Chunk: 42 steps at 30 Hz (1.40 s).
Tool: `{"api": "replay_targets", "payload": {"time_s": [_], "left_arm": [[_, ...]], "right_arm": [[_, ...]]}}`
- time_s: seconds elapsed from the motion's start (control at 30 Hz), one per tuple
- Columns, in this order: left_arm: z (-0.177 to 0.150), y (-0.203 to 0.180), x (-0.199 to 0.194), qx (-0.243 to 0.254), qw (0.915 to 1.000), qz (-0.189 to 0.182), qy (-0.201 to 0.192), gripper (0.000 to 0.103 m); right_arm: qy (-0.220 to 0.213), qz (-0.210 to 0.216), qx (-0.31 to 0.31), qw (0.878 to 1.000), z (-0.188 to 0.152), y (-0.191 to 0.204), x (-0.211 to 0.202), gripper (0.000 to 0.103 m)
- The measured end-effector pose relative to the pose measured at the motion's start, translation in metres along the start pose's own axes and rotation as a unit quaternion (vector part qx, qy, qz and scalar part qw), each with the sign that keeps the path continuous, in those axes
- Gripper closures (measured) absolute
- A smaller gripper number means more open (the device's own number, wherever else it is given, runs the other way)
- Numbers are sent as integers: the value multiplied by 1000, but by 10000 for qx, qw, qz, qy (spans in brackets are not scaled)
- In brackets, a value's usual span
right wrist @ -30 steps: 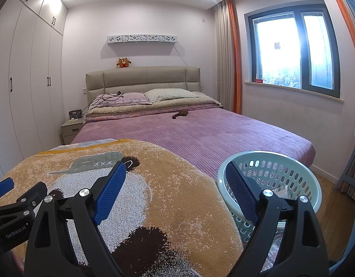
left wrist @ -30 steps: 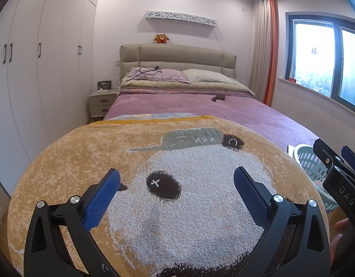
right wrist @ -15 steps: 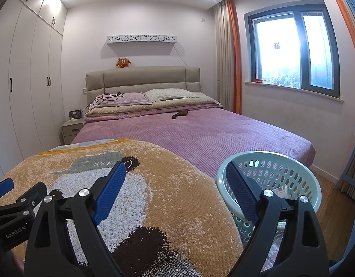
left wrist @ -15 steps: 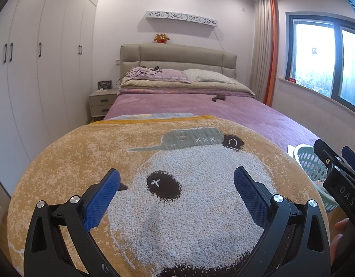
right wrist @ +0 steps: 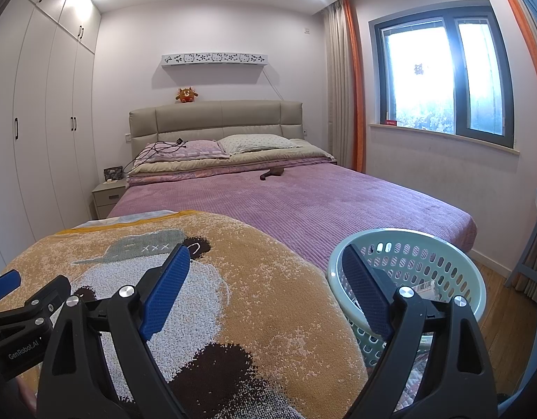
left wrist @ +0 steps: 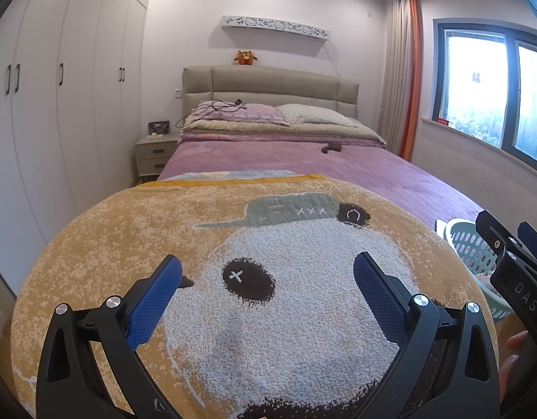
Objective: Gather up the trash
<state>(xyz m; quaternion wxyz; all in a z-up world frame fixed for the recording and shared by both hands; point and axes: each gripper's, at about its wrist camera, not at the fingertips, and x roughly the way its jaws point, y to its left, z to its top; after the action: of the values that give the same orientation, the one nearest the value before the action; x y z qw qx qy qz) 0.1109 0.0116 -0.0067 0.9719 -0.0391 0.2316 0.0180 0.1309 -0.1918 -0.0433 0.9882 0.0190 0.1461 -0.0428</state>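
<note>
Blue-padded and black-framed, the left gripper [left wrist: 266, 281] has its jaws spread wide with nothing between them, poised over the mustard-yellow knitted blanket with a white bear face [left wrist: 285, 307] that covers the foot of the bed. The right gripper [right wrist: 265, 274] is likewise wide open and empty; in its own view its left finger lies over the blanket and its right finger cuts across the rim of the pale-green perforated plastic basket [right wrist: 439, 241] at 4 o'clock.

Part of the basket's inside is hidden behind that finger and the gripper frame. What shows is a small white slip with a printed barcode [right wrist: 425, 285] against the far inner wall; anything else in the bottom is too obscured to make out. From the left view only a sliver of the basket appears at 3 o'clock, mostly blocked by the right gripper, with a fingertip of the person's hand [left wrist: 514, 345] at the edge.

Farther out, at 12 o'clock, a small dark brown object [right wrist: 272, 173] lies on the purple quilted bedspread [right wrist: 320, 202] near the pillows; its kind cannot be told. A black cable [right wrist: 160, 148] trails over the pink pillow.
</note>
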Motion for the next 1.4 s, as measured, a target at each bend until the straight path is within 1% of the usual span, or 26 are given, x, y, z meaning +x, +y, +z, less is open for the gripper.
{"api": "replay_targets", "payload": {"time_s": [0.8, 1.0, 1.4], "left_arm": [[-2, -3, -2, 59, 10000, -20, -45, 7], [-4, -2, -2, -23, 10000, -6, -8, 7], [-4, -7, -5, -18, 10000, 26, -32, 7]], "right_arm": [[0, -1, -3, 10000, 0, 1, 0, 18], [9, -1, 7, 10000, -1, 1, 0, 18], [15, -3, 10, 10000, -1, 0, 0, 18]]}}
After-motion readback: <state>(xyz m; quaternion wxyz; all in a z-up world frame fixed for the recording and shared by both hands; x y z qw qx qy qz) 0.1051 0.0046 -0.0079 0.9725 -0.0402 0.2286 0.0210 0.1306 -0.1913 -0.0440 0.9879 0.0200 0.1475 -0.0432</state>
